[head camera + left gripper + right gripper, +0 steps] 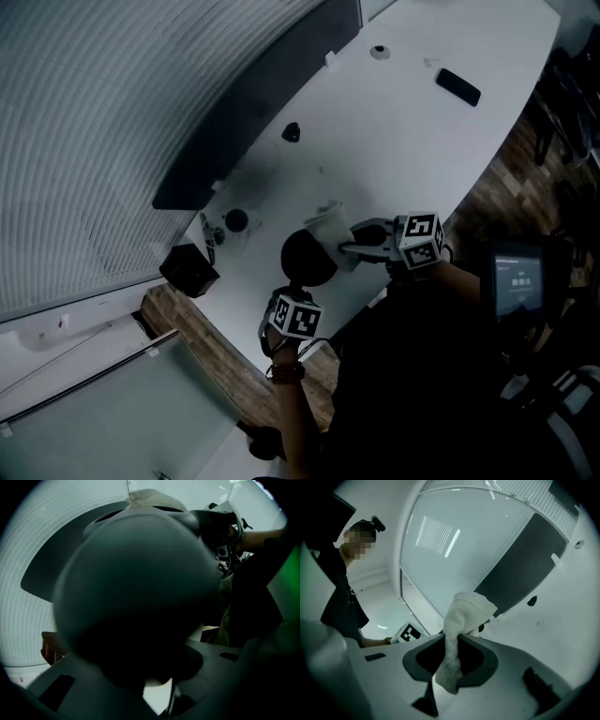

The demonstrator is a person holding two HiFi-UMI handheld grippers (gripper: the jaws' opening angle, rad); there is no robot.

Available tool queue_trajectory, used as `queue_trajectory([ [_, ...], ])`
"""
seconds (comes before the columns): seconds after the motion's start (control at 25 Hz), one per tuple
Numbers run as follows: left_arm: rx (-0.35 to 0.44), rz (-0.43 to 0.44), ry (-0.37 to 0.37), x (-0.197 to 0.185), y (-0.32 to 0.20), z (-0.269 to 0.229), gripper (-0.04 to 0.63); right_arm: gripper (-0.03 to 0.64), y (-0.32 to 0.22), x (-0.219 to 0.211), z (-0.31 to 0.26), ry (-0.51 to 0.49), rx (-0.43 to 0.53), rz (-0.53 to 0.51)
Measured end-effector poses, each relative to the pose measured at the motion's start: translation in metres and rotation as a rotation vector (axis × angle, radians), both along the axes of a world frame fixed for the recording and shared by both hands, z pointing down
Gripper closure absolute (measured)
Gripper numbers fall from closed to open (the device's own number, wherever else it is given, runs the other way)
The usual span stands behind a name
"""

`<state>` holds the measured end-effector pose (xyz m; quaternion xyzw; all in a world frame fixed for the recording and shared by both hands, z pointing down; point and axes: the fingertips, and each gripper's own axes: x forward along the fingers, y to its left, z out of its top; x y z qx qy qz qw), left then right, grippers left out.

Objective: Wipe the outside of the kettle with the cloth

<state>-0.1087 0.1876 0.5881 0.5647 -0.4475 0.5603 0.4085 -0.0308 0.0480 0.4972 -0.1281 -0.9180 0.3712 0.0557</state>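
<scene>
A dark round kettle [307, 258] stands near the white table's front edge. It fills the left gripper view as a black bulk [136, 583]. My left gripper [297, 289] points straight down onto it, jaws closed on its dark top part; the exact spot is hidden. A white cloth [330, 221] touches the kettle's far right side. My right gripper [351, 242] lies level and is shut on that cloth [461, 620], which is pinched between the jaws [452, 660] and bunches up beyond them. The cloth's edge [150, 498] peeks over the kettle.
On the white table [412, 141] lie a black phone [457, 86], a small black object [292, 132] and a dark round piece [235, 220]. A black box [189, 270] sits at the left end. A lit screen [517, 279] stands at the right.
</scene>
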Motion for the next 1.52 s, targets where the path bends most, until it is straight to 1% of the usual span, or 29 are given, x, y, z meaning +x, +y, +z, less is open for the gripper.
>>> queue_trajectory([
  [0.08,-0.001,0.021,0.008,0.004,0.001,0.0,0.468,0.546,0.005,-0.004,0.002,0.034,0.009,0.006],
  [0.16,-0.004,0.029,0.013,0.005,0.002,0.0,0.468,0.546,0.001,-0.012,0.016,0.116,0.005,0.04],
  [0.24,-0.006,0.029,0.017,0.007,0.002,0.0,0.468,0.546,-0.006,-0.017,0.03,0.184,-0.022,0.055],
  [0.4,0.001,0.026,0.022,0.009,0.002,0.001,0.468,0.546,-0.018,-0.021,0.056,0.272,-0.073,0.059],
  [0.56,-0.001,0.03,0.027,0.011,0.003,0.002,0.468,0.546,-0.016,-0.014,0.109,0.449,-0.041,0.049],
  [0.6,-0.002,0.029,0.029,0.012,0.003,0.002,0.468,0.546,-0.013,-0.011,0.119,0.472,-0.055,0.054],
  [0.68,-0.002,0.027,0.029,0.013,0.001,0.0,0.468,0.546,-0.008,-0.005,0.134,0.511,-0.112,0.064],
  [0.72,-0.002,0.026,0.028,0.013,0.001,-0.001,0.468,0.546,-0.004,-0.002,0.143,0.545,-0.125,0.054],
  [0.8,-0.004,0.025,0.026,0.013,0.001,-0.001,0.468,0.546,0.004,0.004,0.158,0.616,-0.111,0.018],
  [0.84,-0.006,0.024,0.025,0.013,0.003,0.0,0.468,0.546,0.006,0.006,0.161,0.632,-0.105,0.007],
  [0.92,-0.009,0.02,0.024,0.013,0.006,0.002,0.468,0.546,0.006,0.006,0.153,0.617,-0.119,0.007],
  [1.0,-0.003,0.011,0.025,0.014,0.007,0.002,0.468,0.546,-0.002,0.009,0.136,0.558,-0.145,0.039],
  [1.12,0.011,0.003,0.028,0.016,0.007,0.001,0.468,0.546,-0.026,0.015,0.091,0.417,-0.201,0.147],
  [1.16,0.016,-0.002,0.03,0.018,0.008,0.001,0.468,0.546,-0.03,0.016,0.071,0.36,-0.21,0.162],
  [1.24,0.026,-0.013,0.038,0.024,0.011,0.001,0.468,0.546,-0.026,0.011,0.03,0.244,-0.203,0.128],
  [1.32,0.031,-0.013,0.048,0.031,0.014,0.002,0.468,0.546,-0.008,0.002,0.0,0.168,-0.176,0.034],
  [1.36,0.032,-0.009,0.054,0.034,0.014,0.002,0.468,0.546,0.004,-0.005,-0.007,0.16,-0.151,-0.019],
  [1.4,0.034,-0.006,0.058,0.035,0.014,0.002,0.468,0.546,0.015,-0.011,-0.008,0.173,-0.117,-0.061],
  [1.44,0.035,-0.004,0.061,0.036,0.014,0.002,0.468,0.546,0.022,-0.016,-0.004,0.199,-0.082,-0.084],
  [1.52,0.032,0.0,0.068,0.038,0.014,0.001,0.468,0.546,0.023,-0.021,0.009,0.249,-0.045,-0.086],
])
